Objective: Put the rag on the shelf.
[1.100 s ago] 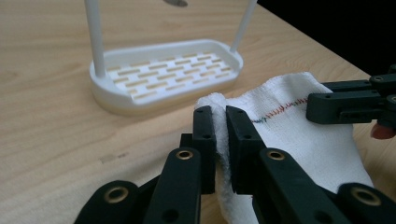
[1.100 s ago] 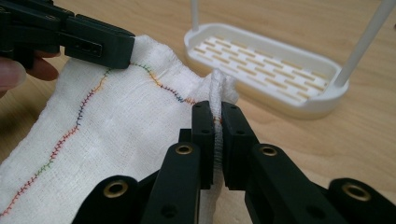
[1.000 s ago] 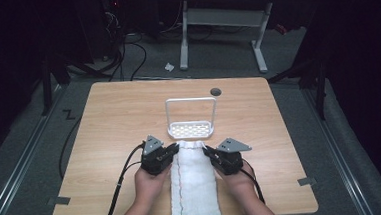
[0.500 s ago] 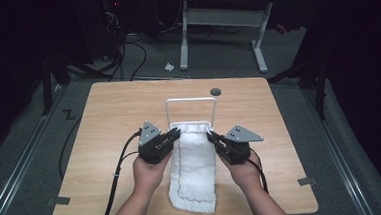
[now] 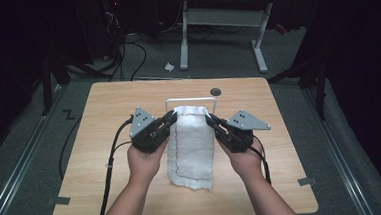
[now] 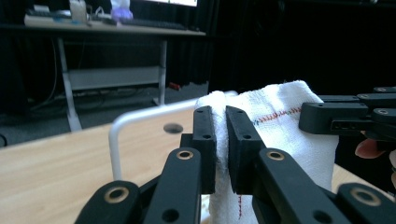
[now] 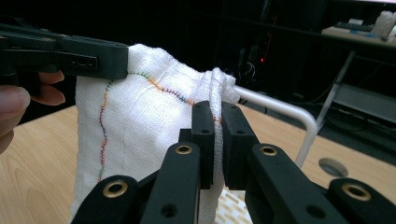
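Nearest the person's edge of the worktop (image 5: 108, 192), both forearms come in and each hand carries a gripper. The lower end of the towel (image 5: 191, 152) lies on the wood between the hands, its hem close to the near edge.

Moving up, the towel rises off the surface and is held lifted at its top. The left gripper (image 5: 171, 119) is clenched on the top left corner; in the left gripper view the cloth is pinched flat between the two jaws. The right gripper (image 5: 210, 120) is likewise clamped on the top right corner, the cloth bunched between its jaws in the right gripper view. The top edge is stretched between the two.

Just beyond stands the white rack (image 5: 170, 102), a tube frame with a rail across the top. The towel's upper edge is level with that rail and right at it. Whether the cloth touches the rail cannot be told.

Farther back, a round grommet (image 5: 215, 91) sits in the worktop, clear of the work.

Assessment: grasp and lift are done. The draping is not; the towel has yet to go over the rail, and both grippers then have to let go. Most of the cloth hangs on the near side.
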Tool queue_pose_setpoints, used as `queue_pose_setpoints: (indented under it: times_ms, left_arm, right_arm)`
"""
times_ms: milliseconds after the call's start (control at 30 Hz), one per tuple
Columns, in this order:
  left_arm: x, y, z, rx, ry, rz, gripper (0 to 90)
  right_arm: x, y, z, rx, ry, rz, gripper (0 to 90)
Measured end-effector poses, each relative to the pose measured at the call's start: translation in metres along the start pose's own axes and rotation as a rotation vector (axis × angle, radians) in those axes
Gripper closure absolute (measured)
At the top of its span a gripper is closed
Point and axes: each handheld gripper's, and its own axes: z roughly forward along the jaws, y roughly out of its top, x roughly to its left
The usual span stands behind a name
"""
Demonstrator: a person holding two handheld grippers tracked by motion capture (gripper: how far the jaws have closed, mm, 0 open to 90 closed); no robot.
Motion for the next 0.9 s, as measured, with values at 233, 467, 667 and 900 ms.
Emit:
queue_pose_setpoints:
  times_ms: [233,467,667,900]
  left_arm:
    - [-0.002,0.028,-0.004,-0.043,0.003,0.040,83.4]
    - [-0.005,0.049,-0.006,-0.075,-0.005,0.068,83.4]
    - [-0.005,0.059,-0.005,-0.074,-0.012,0.089,83.4]
    - [-0.001,0.063,0.001,-0.083,-0.024,0.073,83.4]
  right_arm:
    - [-0.004,0.026,-0.006,-0.050,-0.013,-0.014,85.5]
    - [-0.007,0.049,-0.012,-0.084,-0.027,-0.042,85.5]
    - [-0.006,0.059,-0.017,-0.083,-0.034,-0.066,85.5]
    - [-0.014,0.063,-0.016,-0.095,-0.021,-0.028,85.6]
